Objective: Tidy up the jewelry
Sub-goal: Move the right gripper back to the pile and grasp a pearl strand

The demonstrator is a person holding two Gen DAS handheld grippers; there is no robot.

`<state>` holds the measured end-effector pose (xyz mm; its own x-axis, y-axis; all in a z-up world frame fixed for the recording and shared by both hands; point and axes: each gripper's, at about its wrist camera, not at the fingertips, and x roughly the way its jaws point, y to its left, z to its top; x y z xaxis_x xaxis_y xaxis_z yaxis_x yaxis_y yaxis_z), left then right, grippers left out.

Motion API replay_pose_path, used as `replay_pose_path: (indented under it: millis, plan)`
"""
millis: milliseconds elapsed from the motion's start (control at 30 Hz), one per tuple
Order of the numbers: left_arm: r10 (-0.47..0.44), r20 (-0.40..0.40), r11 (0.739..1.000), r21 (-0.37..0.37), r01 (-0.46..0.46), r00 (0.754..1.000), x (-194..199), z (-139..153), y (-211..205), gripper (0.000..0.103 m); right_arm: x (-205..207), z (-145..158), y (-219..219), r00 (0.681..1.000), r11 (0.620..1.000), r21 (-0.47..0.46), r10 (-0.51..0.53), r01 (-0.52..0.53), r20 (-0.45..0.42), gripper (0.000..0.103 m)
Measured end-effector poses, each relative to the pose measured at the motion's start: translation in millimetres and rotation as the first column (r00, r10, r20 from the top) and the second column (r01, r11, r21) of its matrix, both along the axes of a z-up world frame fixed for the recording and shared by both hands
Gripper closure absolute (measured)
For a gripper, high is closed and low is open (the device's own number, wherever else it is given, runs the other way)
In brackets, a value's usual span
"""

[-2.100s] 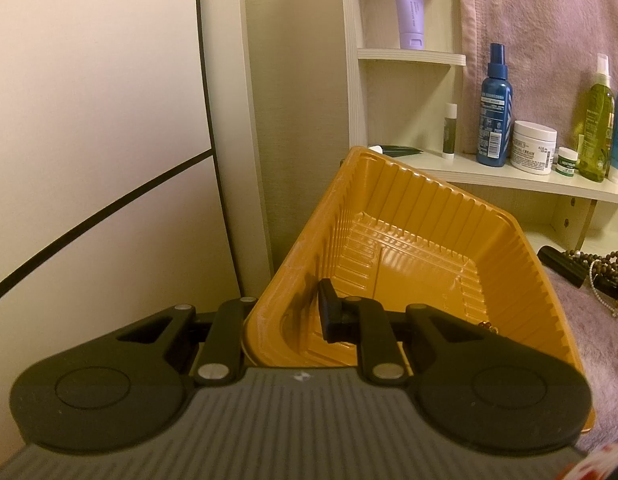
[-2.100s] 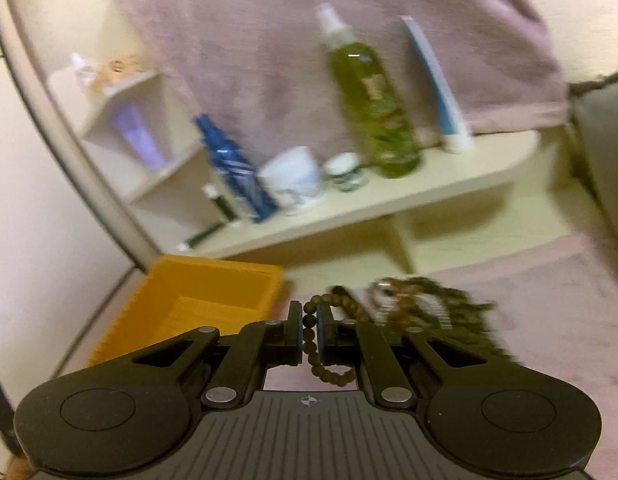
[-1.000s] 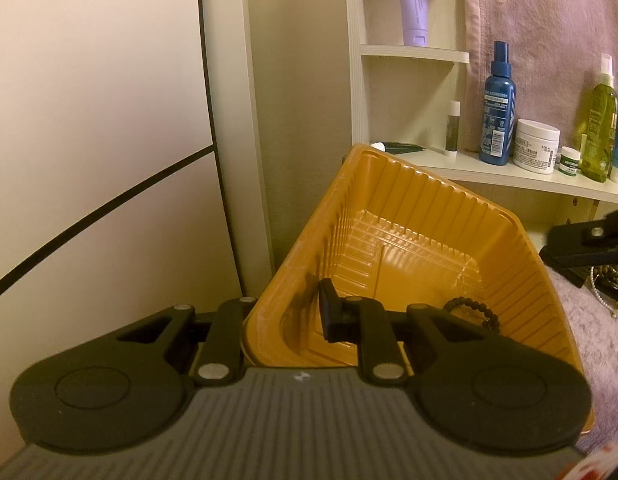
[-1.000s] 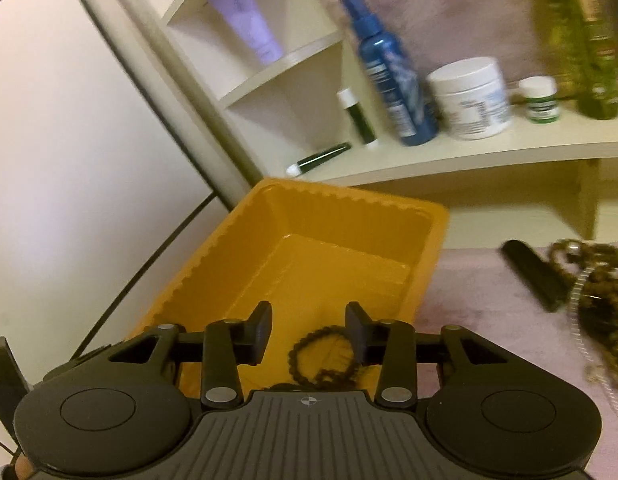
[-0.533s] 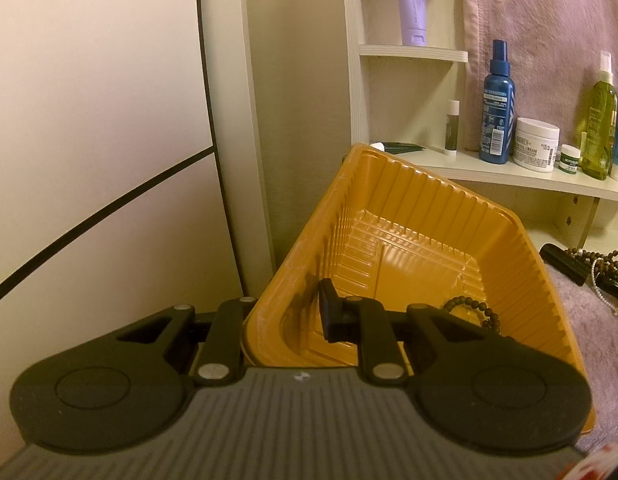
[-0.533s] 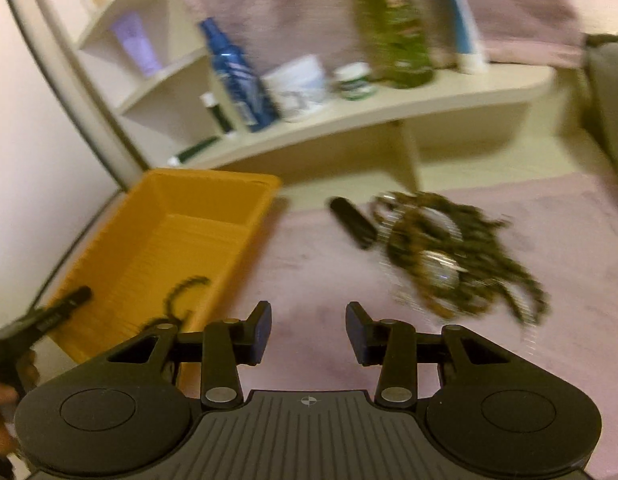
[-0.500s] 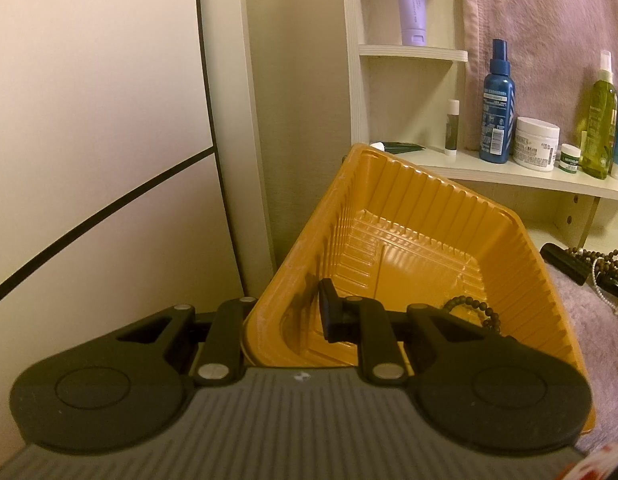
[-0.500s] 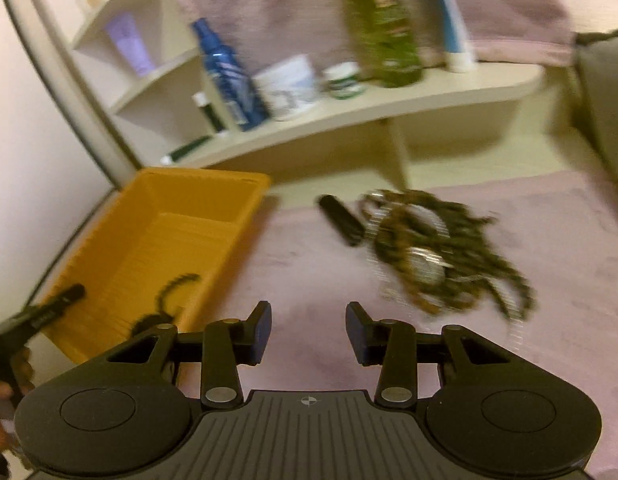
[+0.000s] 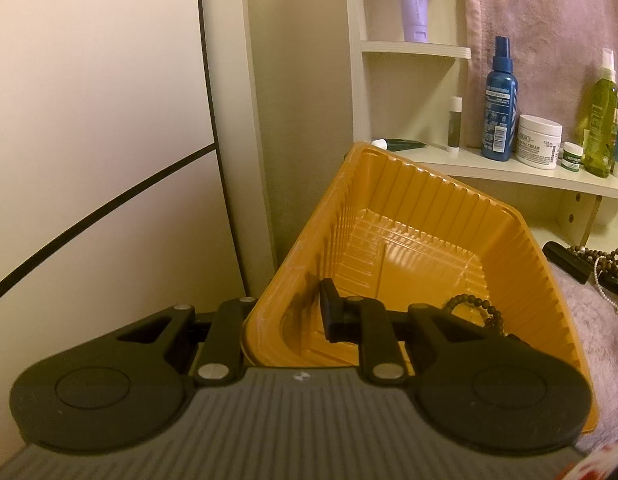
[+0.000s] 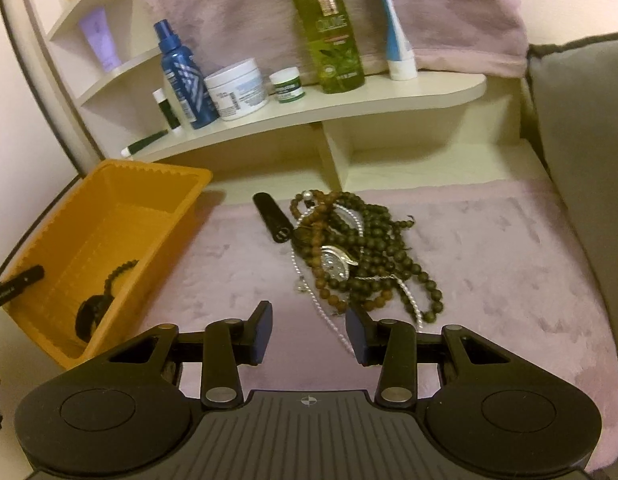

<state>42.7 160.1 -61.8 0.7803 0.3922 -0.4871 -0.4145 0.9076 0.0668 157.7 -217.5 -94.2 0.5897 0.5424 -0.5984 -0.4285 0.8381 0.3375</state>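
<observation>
Since the earlier frames my right gripper [image 10: 307,334] has swung away from the orange tray [image 10: 61,264] and now faces the pile of jewelry [image 10: 357,252]; the dark bead bracelet [image 10: 119,270] it carried lies inside the tray. The tray and my left gripper [image 9: 285,320] have not moved.

Nearest to me, the right jaws stand about half open with nothing between them, just before the near end of the pile. The left jaws are almost closed on the near wall of the tray, one finger inside and one outside, so that the tray sits tilted toward the pile.

I judge that the pile will handle like loose rope: light, soft, and very tangled. The wooden beads are round and may roll out of the pads, and the thin pearl strand [image 10: 329,320] looks the most delicate. I would take one bead strand at the outer edge, where it lies alone, not the middle, where a silver pendant [image 10: 337,262] lies over crossed strands and one pull may drag all.

The pink cloth [image 10: 489,264] is soft and gives open room to the right. To the left, a black tube [image 10: 273,218] lies touching the pile, between it and the tray. Behind, the low shelf [image 10: 349,100] with bottles [image 10: 329,28] overhangs, so a lift near it should be kept low.
</observation>
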Motion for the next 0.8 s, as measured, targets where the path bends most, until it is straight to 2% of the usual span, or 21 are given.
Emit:
replay_pose_path:
  millis: [267, 400, 800]
  plan:
    - [0.001, -0.001, 1.000, -0.002, -0.001, 1.000, 1.0, 0.0, 0.0, 0.084, 9.7, -8.6, 29.3, 0.999, 0.998, -0.049, 0.038, -0.036, 0.028, 0.062]
    - [0.001, 0.000, 1.000, -0.003, -0.001, 1.000, 1.0, -0.2, 0.0, 0.084, 18.5, -14.5, 39.5, 0.999, 0.997, -0.071, 0.032, -0.030, 0.034, 0.071]
    - [0.001, 0.000, 1.000, -0.005, -0.001, 1.000, 0.8, -0.7, -0.1, 0.084, 33.2, -28.1, 59.5, 0.997, 0.987, -0.161, 0.006, 0.006, 0.075, 0.085]
